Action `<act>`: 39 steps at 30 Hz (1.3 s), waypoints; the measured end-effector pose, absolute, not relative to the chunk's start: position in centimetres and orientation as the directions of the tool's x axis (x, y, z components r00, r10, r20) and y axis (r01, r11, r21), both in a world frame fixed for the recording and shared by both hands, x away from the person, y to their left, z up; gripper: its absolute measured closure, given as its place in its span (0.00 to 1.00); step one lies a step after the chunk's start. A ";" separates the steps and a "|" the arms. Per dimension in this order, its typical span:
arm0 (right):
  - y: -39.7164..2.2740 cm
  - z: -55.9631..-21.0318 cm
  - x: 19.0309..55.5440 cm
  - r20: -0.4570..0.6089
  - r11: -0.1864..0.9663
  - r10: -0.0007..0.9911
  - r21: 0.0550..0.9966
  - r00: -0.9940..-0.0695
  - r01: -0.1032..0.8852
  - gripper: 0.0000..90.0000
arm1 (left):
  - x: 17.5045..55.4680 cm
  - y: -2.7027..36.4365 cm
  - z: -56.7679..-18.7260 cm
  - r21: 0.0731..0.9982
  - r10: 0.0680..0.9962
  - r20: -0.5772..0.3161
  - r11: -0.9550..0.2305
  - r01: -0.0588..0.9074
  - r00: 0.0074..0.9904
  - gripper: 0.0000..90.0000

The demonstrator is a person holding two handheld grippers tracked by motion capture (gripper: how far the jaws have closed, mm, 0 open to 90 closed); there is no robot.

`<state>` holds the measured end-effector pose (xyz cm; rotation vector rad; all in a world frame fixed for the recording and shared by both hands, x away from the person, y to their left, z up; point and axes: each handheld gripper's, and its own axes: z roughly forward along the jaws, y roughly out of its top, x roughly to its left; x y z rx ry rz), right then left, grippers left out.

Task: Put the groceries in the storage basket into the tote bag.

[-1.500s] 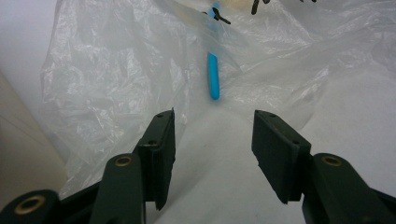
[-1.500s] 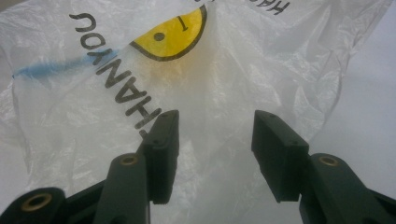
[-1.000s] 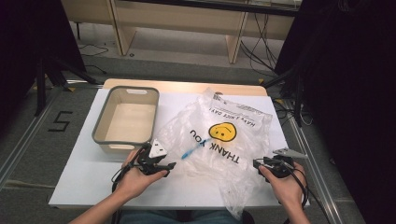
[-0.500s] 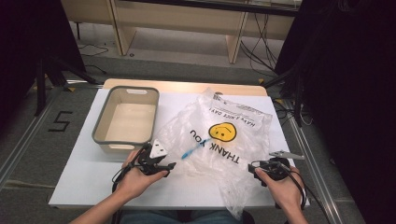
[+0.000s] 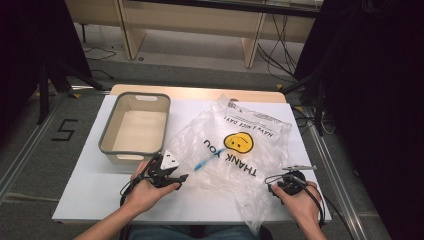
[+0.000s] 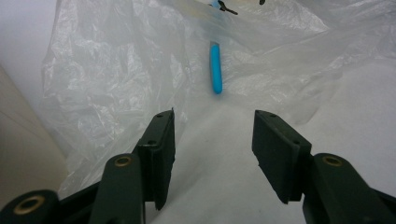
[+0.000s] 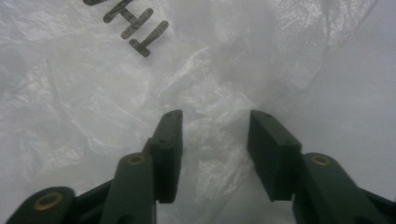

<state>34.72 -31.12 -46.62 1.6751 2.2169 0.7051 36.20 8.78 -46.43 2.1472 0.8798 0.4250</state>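
I see the clear plastic bag [image 5: 235, 155] lying crumpled flat on the white worktop [image 5: 85, 195], its printed lettering facing up, with a blue pen-like item [image 6: 215, 70] inside it near my left side. My left hand-held gripper [image 6: 212, 140] rests at the bag's left edge, jaws apart with nothing between them. My right hand-held gripper [image 7: 215, 140] sits at the bag's right edge; its jaws have just been closing, plastic between them but not pinched. A grey bin [image 5: 107, 147] stands just left of the bag.
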 end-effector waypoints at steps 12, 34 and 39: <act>-31.1 -46.5 35.5 0.035 0.291 0.934 0.502 -0.355 0.815 1.00 | 36.2 8.8 -46.4 0.756 0.707 0.020 -0.473 0.452 0.707 0.54; -34.8 -45.7 40.3 -0.125 0.270 0.962 0.587 -0.244 0.763 1.00 | 36.1 8.8 -46.0 0.754 0.726 0.073 -0.489 0.439 0.684 0.50; -35.4 -46.1 41.4 -0.128 0.272 0.960 0.632 -0.248 0.726 1.00 | 36.2 8.8 -46.5 0.724 0.739 0.070 -0.500 0.476 0.670 0.47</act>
